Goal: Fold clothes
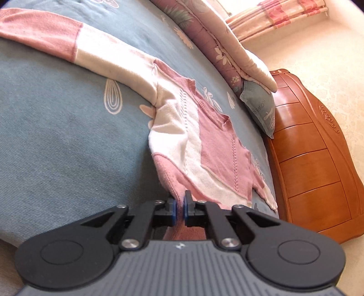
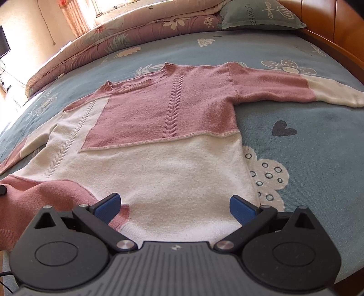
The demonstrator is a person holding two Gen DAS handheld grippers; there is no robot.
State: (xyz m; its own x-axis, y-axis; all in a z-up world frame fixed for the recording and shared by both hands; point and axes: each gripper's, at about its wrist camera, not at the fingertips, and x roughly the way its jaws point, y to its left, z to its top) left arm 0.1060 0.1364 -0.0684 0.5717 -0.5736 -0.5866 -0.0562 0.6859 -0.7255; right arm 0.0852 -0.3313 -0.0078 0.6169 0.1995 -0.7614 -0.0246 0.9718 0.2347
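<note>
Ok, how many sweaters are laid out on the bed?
1: a pink-and-white sweater spread flat on the blue bedsheet, its hem corner pinched by the left gripper. Nothing suggests another, though the views miss part of the bed.

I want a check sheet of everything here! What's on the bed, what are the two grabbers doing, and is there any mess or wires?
Surface: blue patterned bedspread, smooth.
Job's things: pink and white sweater lying flat, front up, sleeves spread out.
Clutter: nothing seen on the bedspread.
Grippers: left gripper shut on the sweater's hem corner; right gripper open over the hem.
Cables: thin dark cable at the lower left edge.
Surroundings: rolled floral quilt, pillow, wooden headboard, curtain.
</note>
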